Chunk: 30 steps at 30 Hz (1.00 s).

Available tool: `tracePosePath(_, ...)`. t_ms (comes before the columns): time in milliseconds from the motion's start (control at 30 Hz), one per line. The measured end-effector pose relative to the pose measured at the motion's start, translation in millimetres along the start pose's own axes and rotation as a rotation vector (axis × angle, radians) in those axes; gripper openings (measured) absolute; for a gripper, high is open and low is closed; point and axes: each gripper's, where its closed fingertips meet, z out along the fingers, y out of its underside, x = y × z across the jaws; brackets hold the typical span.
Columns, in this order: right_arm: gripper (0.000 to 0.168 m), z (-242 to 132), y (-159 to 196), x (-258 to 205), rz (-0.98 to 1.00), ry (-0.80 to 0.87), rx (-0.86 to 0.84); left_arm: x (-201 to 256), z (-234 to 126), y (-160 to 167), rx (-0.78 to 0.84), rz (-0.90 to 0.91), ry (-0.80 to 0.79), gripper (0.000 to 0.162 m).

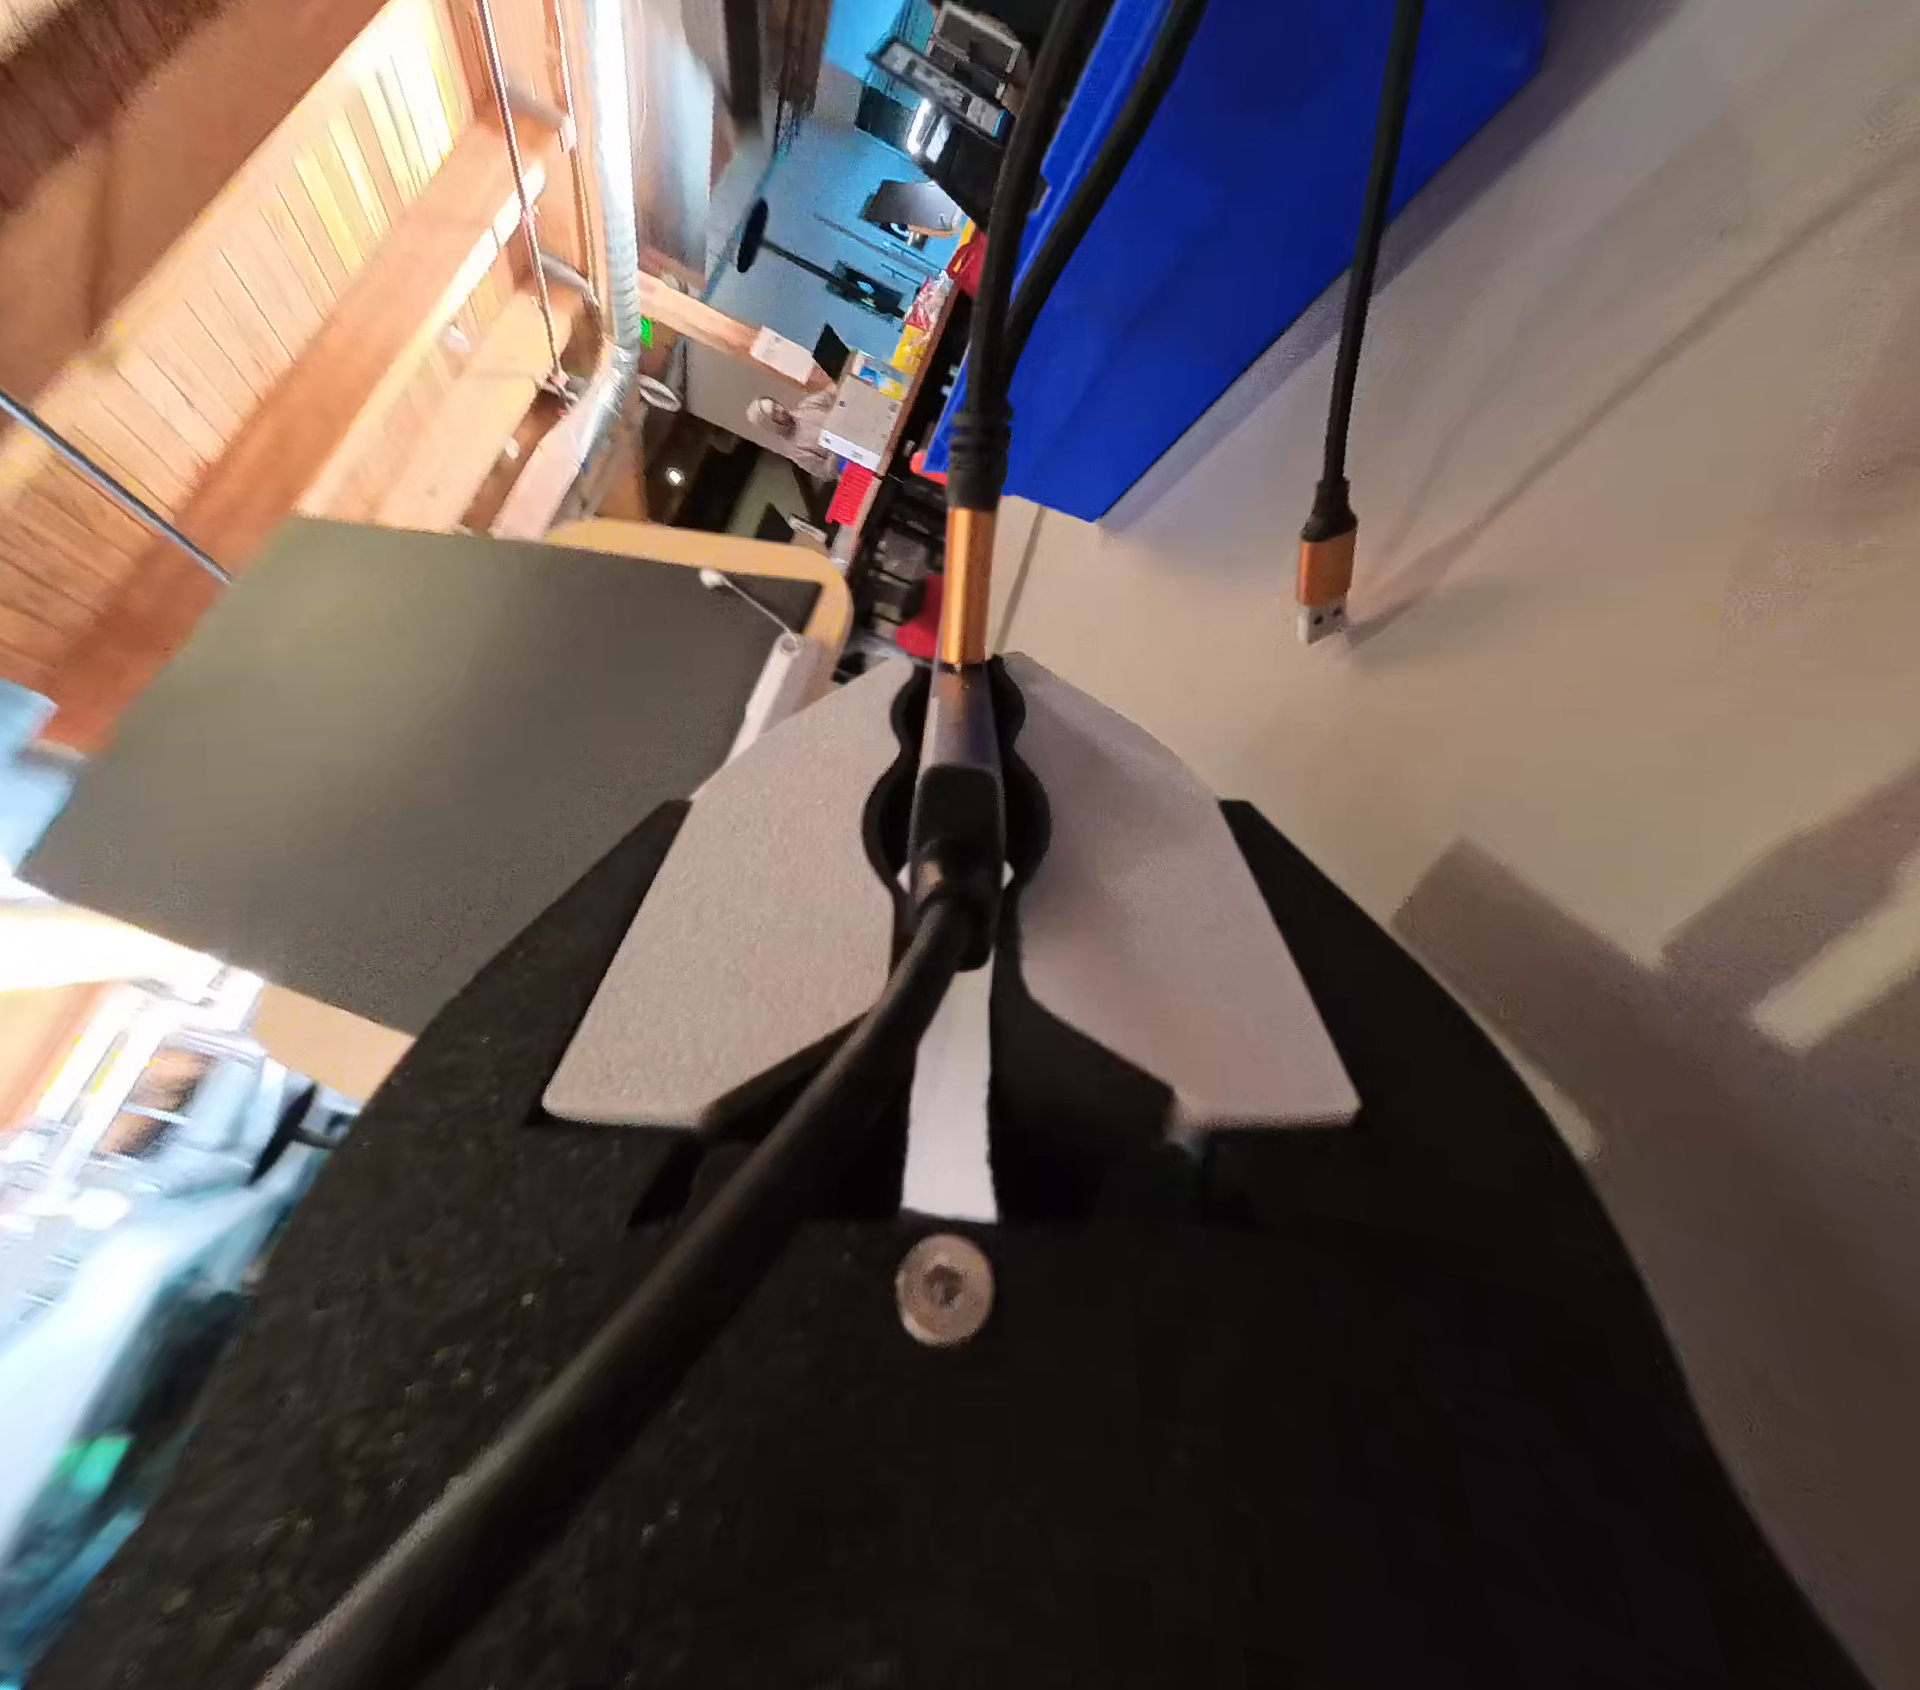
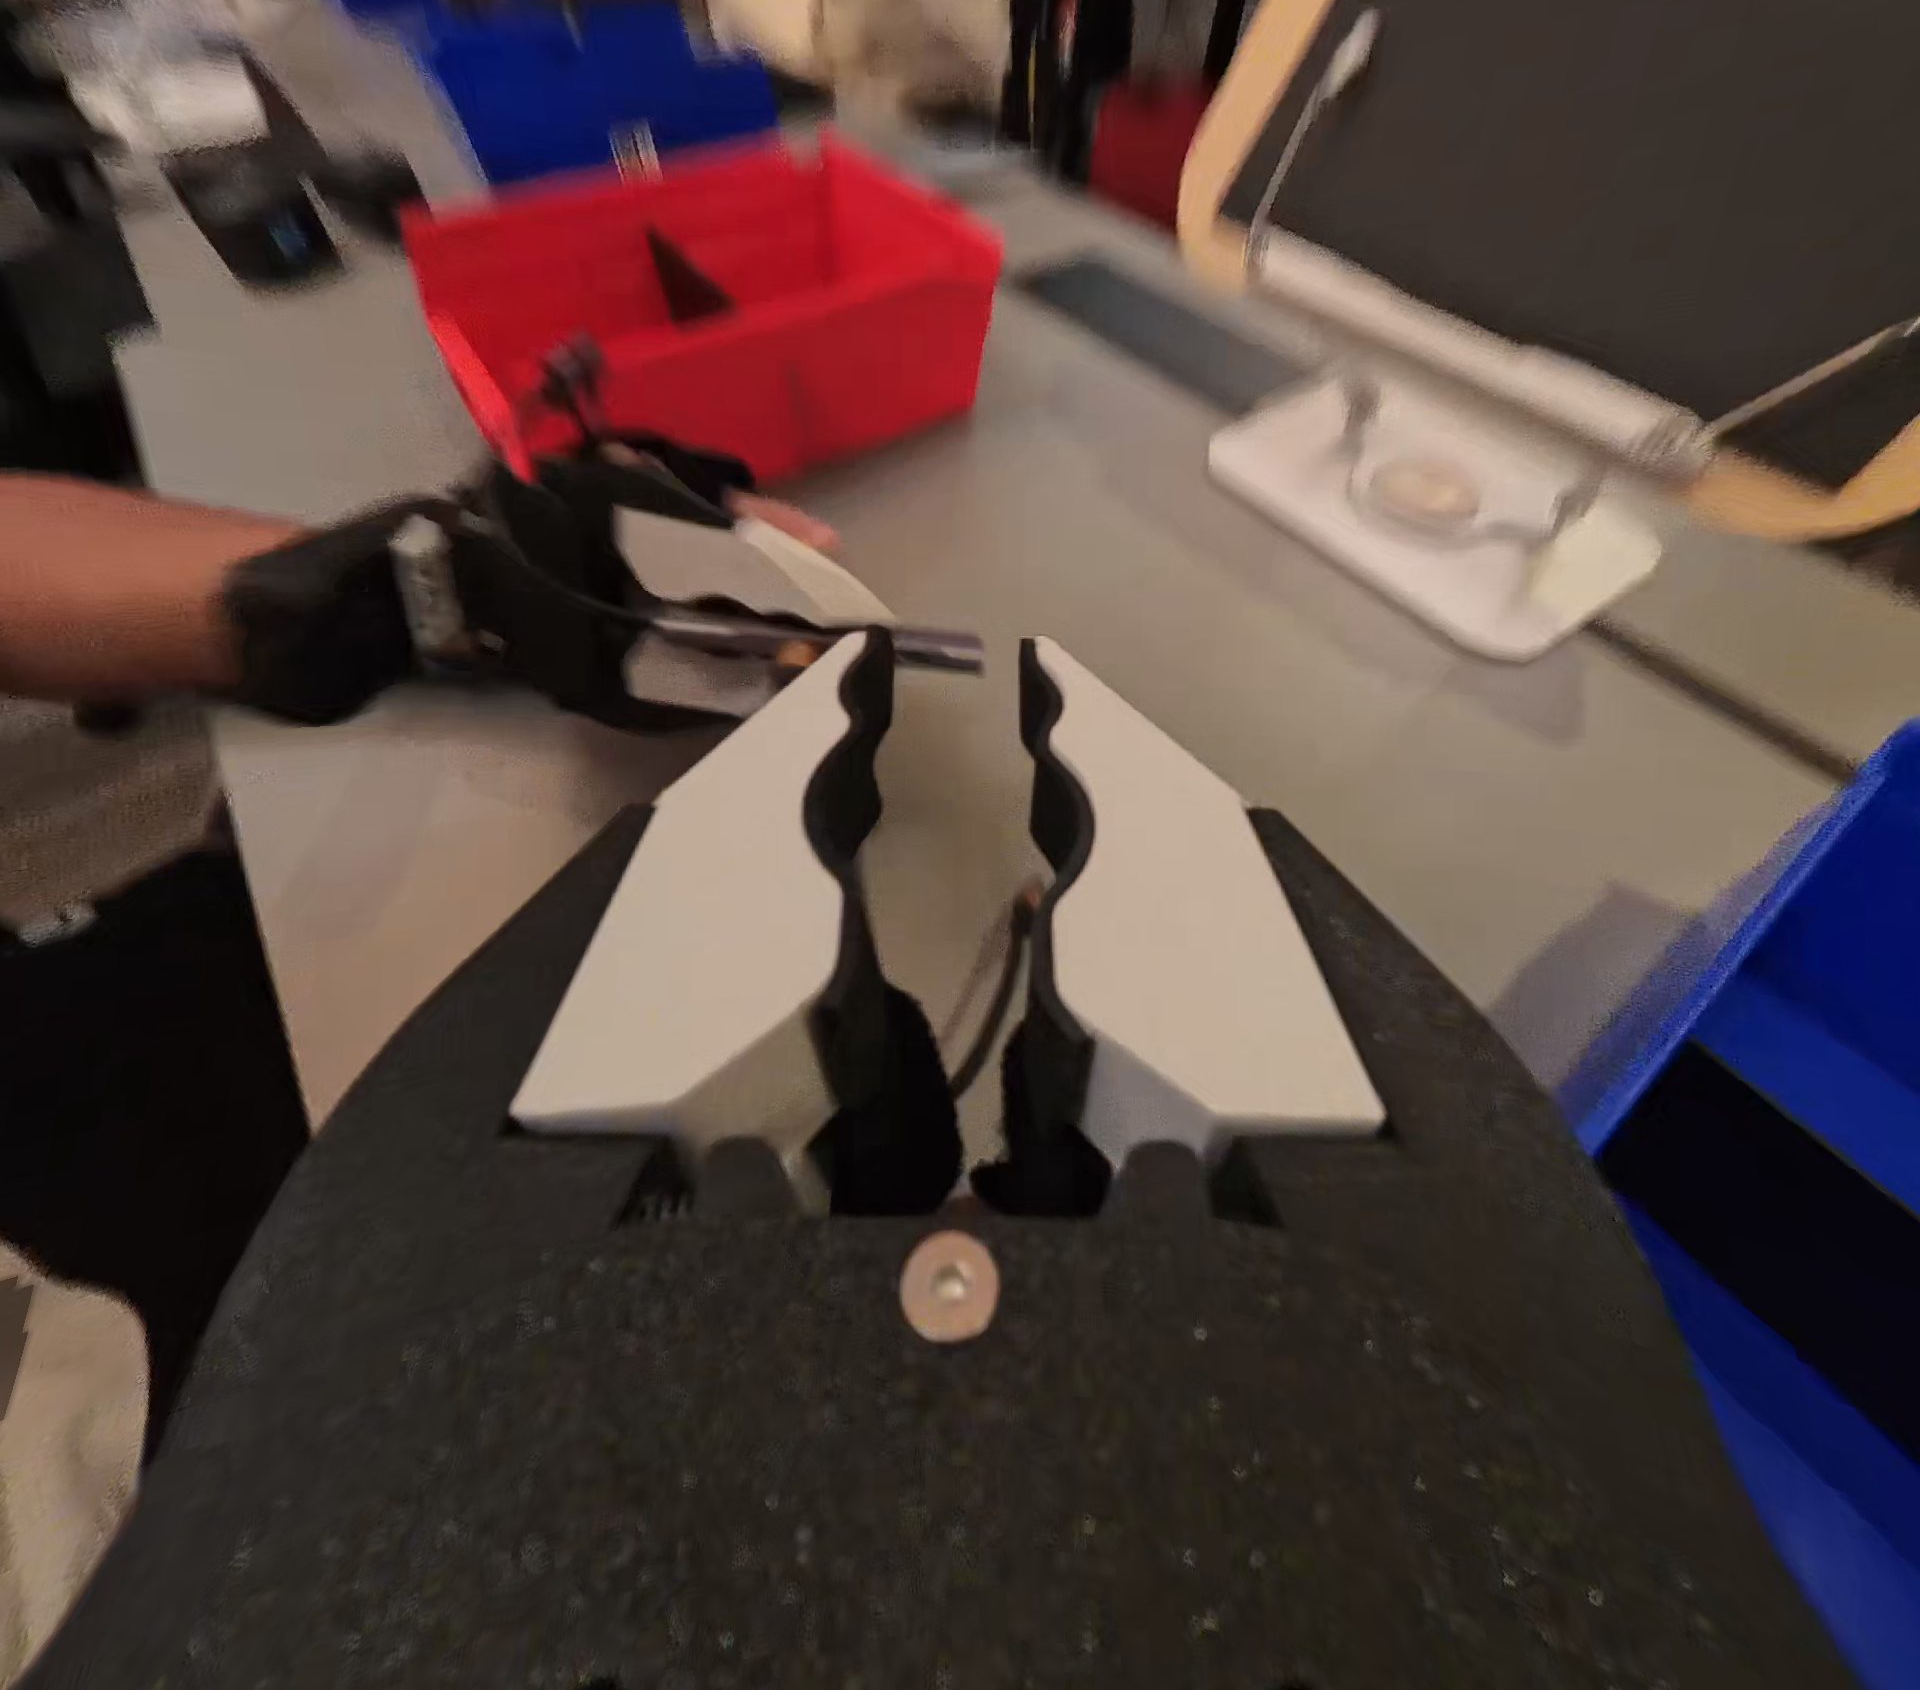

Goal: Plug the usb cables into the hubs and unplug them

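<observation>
So the left gripper (image 1: 961,684) is clamped down on a black cable (image 1: 997,217), pinching it right at the plug end. The orange metal sleeve of the plug (image 1: 966,586) sticks out just past the fingertips, and the cord runs back through the notch between the fingers and trails down over the gripper body. My guess is it's held that close to the plug so the tip stays stiff and doesn't flop around.

A second orange plug (image 1: 1325,575) dangles free on its own cord just to the side, apart from the fingers and close above the grey bench (image 1: 1558,497). Both cords run off toward a blue bin (image 1: 1299,186) at the far side of the bench.

The whole left view is rolled on its side, so that gripper is turned over sideways, fingers pointing along the bench. In the right wrist view you can see the gloved hand (image 2: 343,601) holding it, reaching in from the left edge of the bench with the plug tip poking out.

The right gripper (image 2: 951,653) has its fingers parted with nothing between them. It hovers level over the bench, pointing at that plug tip, very near but apparently not touching. A red bin (image 2: 883,310) sits toward the far edge, a white stand (image 2: 1455,560) off to the right, another blue bin (image 2: 1818,965) at the near right corner.
</observation>
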Motion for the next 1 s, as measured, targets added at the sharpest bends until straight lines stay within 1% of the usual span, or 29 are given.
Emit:
tracePosePath(33,0.022,-19,-9,-17,-0.020,-0.027,0.118,-3,1,3,-0.005,-0.054,0.001,0.010)
tracePosePath(67,0.021,-35,-10,-39,-0.042,-0.086,0.199,-5,1,6,-0.011,-0.095,-0.001,0.010)
tracePosePath(100,0.017,-45,-2,-61,-0.046,-0.145,0.219,-8,2,8,-0.018,-0.127,-0.005,0.010)
tracePosePath(167,0.020,-43,29,-97,0.017,-0.245,0.136,-14,2,12,-0.030,-0.176,-0.017,0.010)
tracePosePath(200,0.022,-33,42,-103,0.071,-0.228,0.096,-16,2,13,-0.033,-0.194,-0.023,0.010)
tracePosePath(233,0.029,-21,52,-107,0.107,-0.204,0.056,-17,2,12,-0.035,-0.204,-0.027,0.010)
tracePosePath(267,0.032,-6,56,-107,0.149,-0.153,0.038,-17,2,12,-0.039,-0.208,-0.027,0.010)
tracePosePath(367,0.030,33,61,-97,0.236,-0.033,0.018,-13,2,8,-0.038,-0.191,-0.021,0.010)
tracePosePath(467,0.025,58,68,-67,0.228,0.106,0.024,-11,1,-1,-0.019,-0.188,-0.017,0.010)
tracePosePath(500,0.022,61,67,-56,0.221,0.146,0.044,-11,0,-4,-0.010,-0.199,-0.014,0.010)
tracePosePath(567,0.021,63,54,-42,0.197,0.172,0.120,-9,0,-11,0.013,-0.221,-0.002,0.010)
tracePosePath(633,0.020,62,40,-38,0.149,0.153,0.202,-6,-1,-17,0.030,-0.227,0.005,0.010)
tracePosePath(700,0.022,61,40,-34,0.109,0.168,0.208,-7,-1,-19,0.036,-0.229,0.003,0.010)
tracePosePath(800,0.021,57,34,-37,0.066,0.157,0.266,-9,-2,-22,0.052,-0.238,-0.002,0.010)
tracePosePath(967,0.021,55,30,-34,0.064,0.160,0.303,-8,-3,-27,0.074,-0.224,-0.003,0.010)
tracePosePath(1000,0.019,55,29,-36,0.068,0.148,0.309,-8,-3,-27,0.075,-0.229,0.000,0.010)
